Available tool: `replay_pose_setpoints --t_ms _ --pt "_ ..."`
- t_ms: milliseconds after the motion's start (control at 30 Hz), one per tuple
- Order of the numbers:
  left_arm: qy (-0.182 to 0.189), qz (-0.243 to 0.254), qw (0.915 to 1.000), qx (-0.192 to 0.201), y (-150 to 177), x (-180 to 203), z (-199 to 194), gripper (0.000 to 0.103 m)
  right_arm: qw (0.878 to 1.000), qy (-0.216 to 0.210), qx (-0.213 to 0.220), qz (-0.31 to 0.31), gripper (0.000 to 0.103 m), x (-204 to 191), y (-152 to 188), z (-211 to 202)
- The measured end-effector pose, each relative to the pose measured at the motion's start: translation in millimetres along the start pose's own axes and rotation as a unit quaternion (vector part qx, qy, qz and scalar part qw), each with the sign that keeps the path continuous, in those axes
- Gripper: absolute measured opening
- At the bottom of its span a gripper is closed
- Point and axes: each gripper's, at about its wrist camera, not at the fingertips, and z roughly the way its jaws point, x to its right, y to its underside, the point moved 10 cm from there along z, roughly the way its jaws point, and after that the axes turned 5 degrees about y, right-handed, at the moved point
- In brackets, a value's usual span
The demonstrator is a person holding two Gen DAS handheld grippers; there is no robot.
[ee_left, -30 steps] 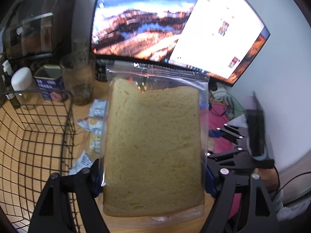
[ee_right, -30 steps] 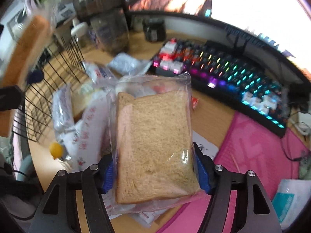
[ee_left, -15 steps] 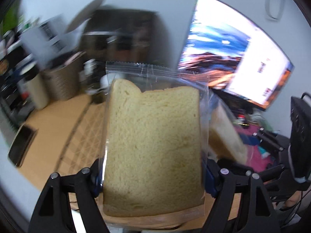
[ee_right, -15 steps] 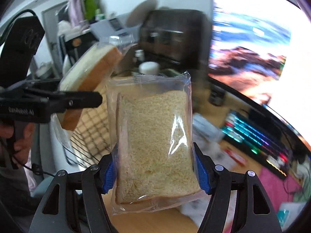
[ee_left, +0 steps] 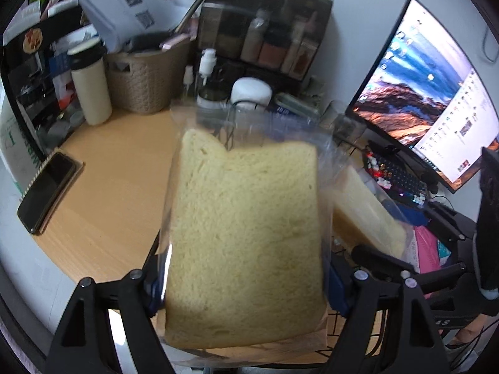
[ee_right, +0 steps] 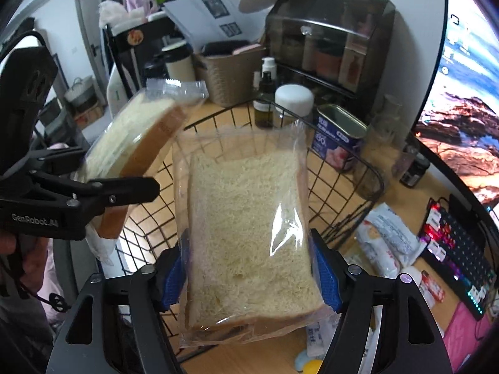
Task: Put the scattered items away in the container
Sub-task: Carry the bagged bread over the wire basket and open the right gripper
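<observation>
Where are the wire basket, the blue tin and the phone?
wire basket [ee_right: 372, 168]: right wrist view, on its black rim at the right side.
blue tin [ee_right: 335, 149]: right wrist view, on its printed front wall.
phone [ee_left: 46, 193]: left wrist view, on its dark screen.

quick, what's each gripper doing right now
left gripper: shut on a bagged bread slice.
right gripper: jaws opening, second bagged bread slice between them.

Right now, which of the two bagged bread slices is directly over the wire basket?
The bagged slice in the right gripper, whose jaws are opening around it. It hangs over the wire basket; the left gripper's slice hangs at the basket's left edge.
</observation>
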Motion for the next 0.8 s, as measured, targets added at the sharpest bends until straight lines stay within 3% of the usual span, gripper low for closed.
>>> replay_pose_setpoints --t_ms 100,233,367,533,800 --pt "0.01 -0.007 0.9999 -0.003 2 -1 1 0.081 1.0 0.008 0.004 0.0 0.078 1 -2 -2" --pt "-0.011 0.002 0.9998 0.016 -2 1 -6 0.082 1.0 0.011 0.007 0.002 0.079 1 -4 -4" --pt "-0.009 -0.002 0.9998 0.015 -3 3 -6 0.084 1.0 0.006 -0.004 0.005 0.08 -1 2 -2" --pt "-0.01 0.013 0.9994 0.032 -8 10 -19 0.084 0.998 -0.029 0.033 0.038 0.08 4 -13 -25" --pt "-0.012 0.045 0.9985 0.029 -8 39 -23 0.084 0.998 0.017 0.045 0.028 0.08 20 -1 -54"
